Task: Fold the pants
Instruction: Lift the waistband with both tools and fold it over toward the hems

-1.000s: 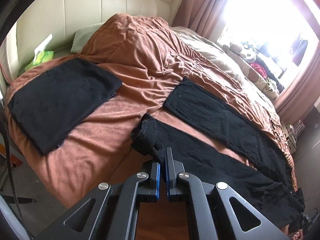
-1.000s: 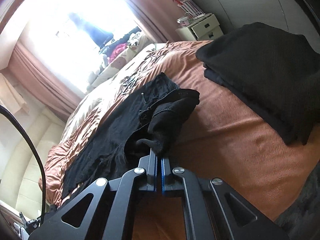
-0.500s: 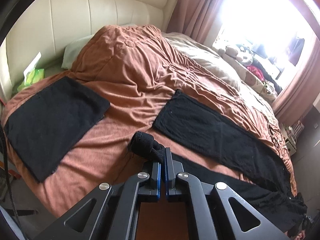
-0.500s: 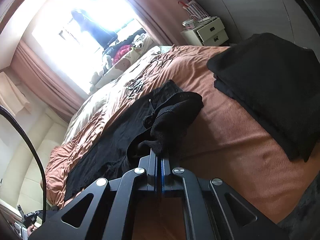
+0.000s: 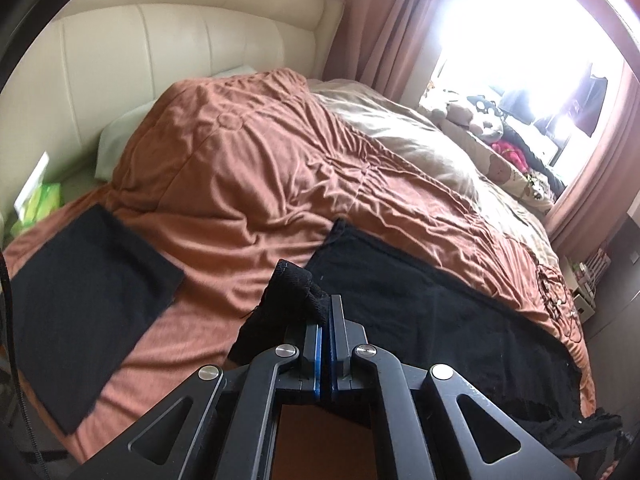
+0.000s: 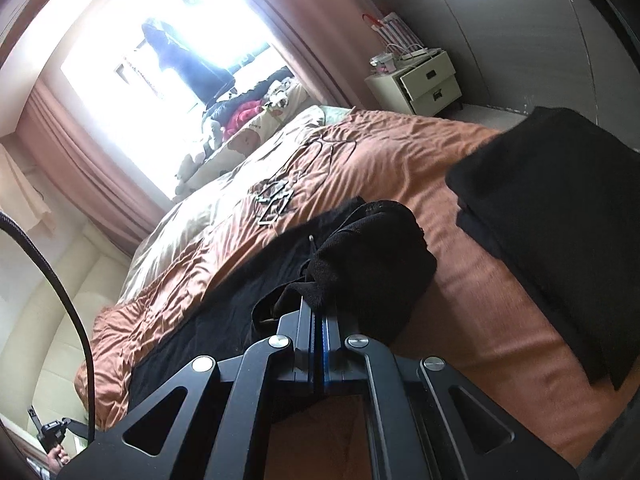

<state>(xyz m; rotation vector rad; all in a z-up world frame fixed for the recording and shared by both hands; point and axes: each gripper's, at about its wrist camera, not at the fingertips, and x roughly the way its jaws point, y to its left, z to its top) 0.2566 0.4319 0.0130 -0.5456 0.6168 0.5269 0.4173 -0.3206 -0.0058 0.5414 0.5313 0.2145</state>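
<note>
Black pants (image 5: 432, 312) lie stretched across the brown bedspread (image 5: 248, 168). My left gripper (image 5: 325, 312) is shut on the hem of the near leg (image 5: 292, 284), lifted off the bed and held over toward the far leg. In the right wrist view the same pants (image 6: 224, 300) run away to the left. My right gripper (image 6: 319, 308) is shut on a bunched fold of the waist end (image 6: 372, 252), raised above the bedspread (image 6: 460, 320).
A folded black garment (image 5: 84, 300) lies at the bed's left corner, and a stack of folded black clothes (image 6: 560, 232) at the right. A cream headboard (image 5: 160, 52), green packet (image 5: 40, 200), tan duvet (image 5: 420, 144), soft toys (image 5: 484, 120), cables (image 6: 280, 196), nightstand (image 6: 420, 84).
Both grippers rose and carried their held ends of the pants across the bed. The near leg's hem now hangs beside the far leg. The bright window looms closer in both views.
</note>
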